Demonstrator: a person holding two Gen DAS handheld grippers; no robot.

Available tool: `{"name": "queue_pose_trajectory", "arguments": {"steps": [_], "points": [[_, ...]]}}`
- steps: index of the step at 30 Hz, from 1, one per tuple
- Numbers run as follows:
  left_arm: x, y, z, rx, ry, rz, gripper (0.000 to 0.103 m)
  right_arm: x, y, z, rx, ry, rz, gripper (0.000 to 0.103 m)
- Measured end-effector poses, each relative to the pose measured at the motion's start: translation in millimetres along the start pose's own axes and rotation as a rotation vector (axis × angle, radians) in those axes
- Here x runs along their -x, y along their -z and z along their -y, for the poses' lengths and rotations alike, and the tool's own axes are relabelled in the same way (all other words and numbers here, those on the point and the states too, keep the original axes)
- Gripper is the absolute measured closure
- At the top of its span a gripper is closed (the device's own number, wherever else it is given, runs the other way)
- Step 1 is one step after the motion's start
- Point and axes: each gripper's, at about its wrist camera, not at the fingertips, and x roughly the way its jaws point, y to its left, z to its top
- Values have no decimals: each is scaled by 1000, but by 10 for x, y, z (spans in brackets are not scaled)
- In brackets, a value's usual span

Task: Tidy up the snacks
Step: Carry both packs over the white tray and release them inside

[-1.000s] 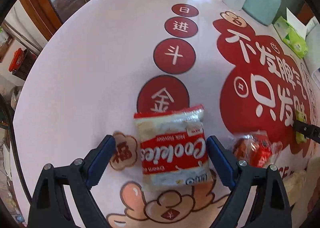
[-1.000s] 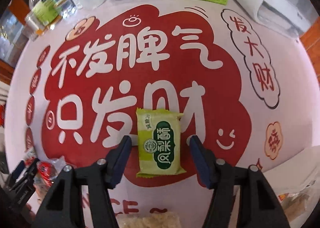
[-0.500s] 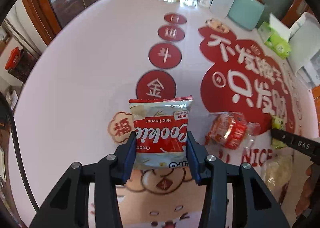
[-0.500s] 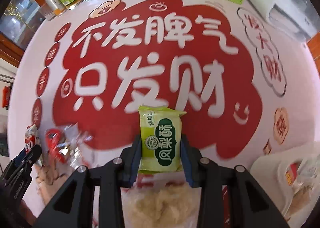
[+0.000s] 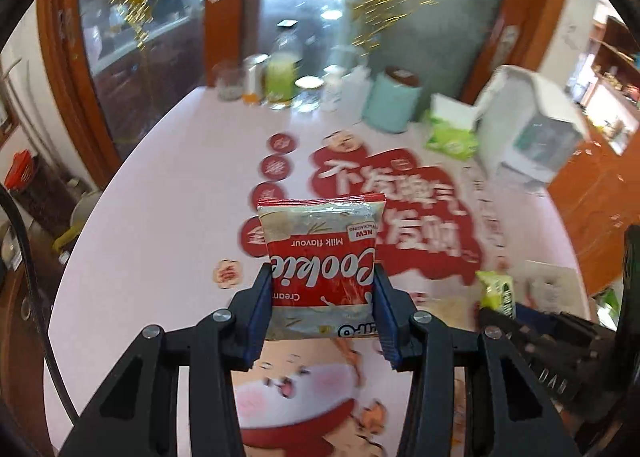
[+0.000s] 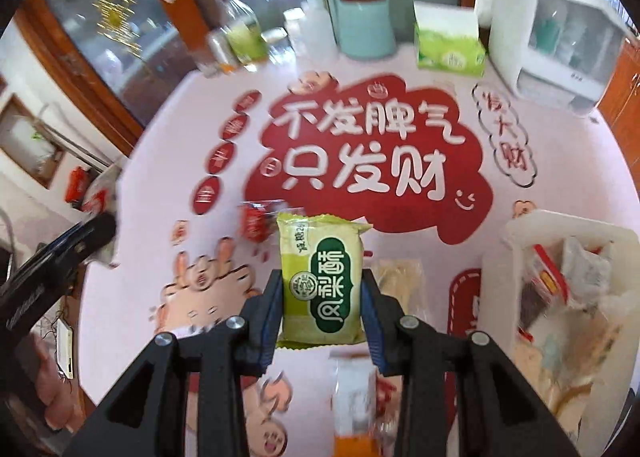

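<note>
Teal canister, green tissue pack, white appliance and bottles along the table's far edge.

Both wrist cameras look steeply down along their claws from above the counter, sharing its red-lettered middle and the tissue pack.

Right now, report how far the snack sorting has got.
Done: several packets sit in the white bin. In hand: left gripper clamps the cookie pack, right gripper the green pastry packet, both lifted. Left: red-wrapped snack and pale packets on the table.
</note>
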Motion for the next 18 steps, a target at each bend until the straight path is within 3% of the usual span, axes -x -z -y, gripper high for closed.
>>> {"name": "queue_pose_trajectory", "arguments": {"steps": [4, 8, 15, 18], "points": [[385, 115, 433, -52, 70, 38, 59, 543, 273, 15, 11, 0, 100, 66], [533, 289, 859, -100, 108, 25, 58, 1040, 609, 183, 8, 46, 191, 66], [615, 662, 1679, -189, 180, -35, 58, 1689, 1197, 847, -53, 194, 274, 66], [668, 803, 2037, -239, 205, -47, 58, 1866, 1388, 1129, -109, 216, 289, 66]]}}
